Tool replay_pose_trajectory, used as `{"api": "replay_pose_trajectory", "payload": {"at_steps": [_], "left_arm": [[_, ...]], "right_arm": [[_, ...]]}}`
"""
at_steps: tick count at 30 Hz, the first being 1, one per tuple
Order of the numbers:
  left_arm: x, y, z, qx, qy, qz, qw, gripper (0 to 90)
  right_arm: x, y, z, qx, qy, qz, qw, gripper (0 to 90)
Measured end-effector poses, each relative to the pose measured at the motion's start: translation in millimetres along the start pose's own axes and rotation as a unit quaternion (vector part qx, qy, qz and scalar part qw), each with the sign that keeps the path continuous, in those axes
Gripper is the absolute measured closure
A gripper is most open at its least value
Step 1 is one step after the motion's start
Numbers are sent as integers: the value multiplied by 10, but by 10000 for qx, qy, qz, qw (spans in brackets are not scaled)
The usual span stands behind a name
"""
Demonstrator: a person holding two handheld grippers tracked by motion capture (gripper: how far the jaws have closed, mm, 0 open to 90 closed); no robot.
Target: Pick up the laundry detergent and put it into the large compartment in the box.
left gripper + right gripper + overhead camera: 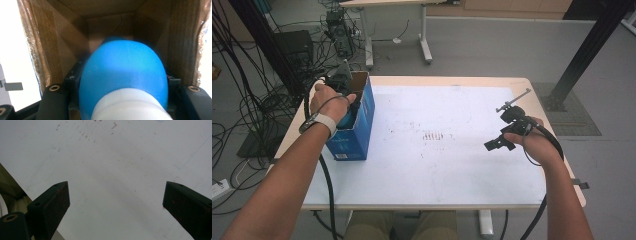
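Blue bottle (122, 72) with white cap (131, 107) sits low in centre of left gripper view, clamped between black jaws, its body inside brown cardboard interior of box. In high view, blue box (359, 117) stands open-topped at left of frame, on left edge of white table (452, 165). Left gripper (343, 89) reaches into box top, left hand (328, 100) on it. Right gripper (499, 144) at right of frame, above table, well apart from box; jaws spread wide, nothing between.
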State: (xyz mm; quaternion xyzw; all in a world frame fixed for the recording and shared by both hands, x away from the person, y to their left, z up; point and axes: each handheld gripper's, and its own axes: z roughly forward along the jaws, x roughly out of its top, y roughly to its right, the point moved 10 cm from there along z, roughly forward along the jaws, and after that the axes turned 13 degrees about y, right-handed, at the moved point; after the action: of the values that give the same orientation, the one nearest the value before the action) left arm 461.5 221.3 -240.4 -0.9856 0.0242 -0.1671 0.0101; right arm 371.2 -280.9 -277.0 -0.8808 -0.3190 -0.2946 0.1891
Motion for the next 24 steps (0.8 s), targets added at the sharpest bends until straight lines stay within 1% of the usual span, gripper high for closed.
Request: {"api": "replay_pose_trajectory", "payload": {"at_steps": [24], "left_arm": [[1,17,11,33,-22,1,10000,379]], "right_arm": [[3,-3,-5,-6,-6,-11,10000,70]]}}
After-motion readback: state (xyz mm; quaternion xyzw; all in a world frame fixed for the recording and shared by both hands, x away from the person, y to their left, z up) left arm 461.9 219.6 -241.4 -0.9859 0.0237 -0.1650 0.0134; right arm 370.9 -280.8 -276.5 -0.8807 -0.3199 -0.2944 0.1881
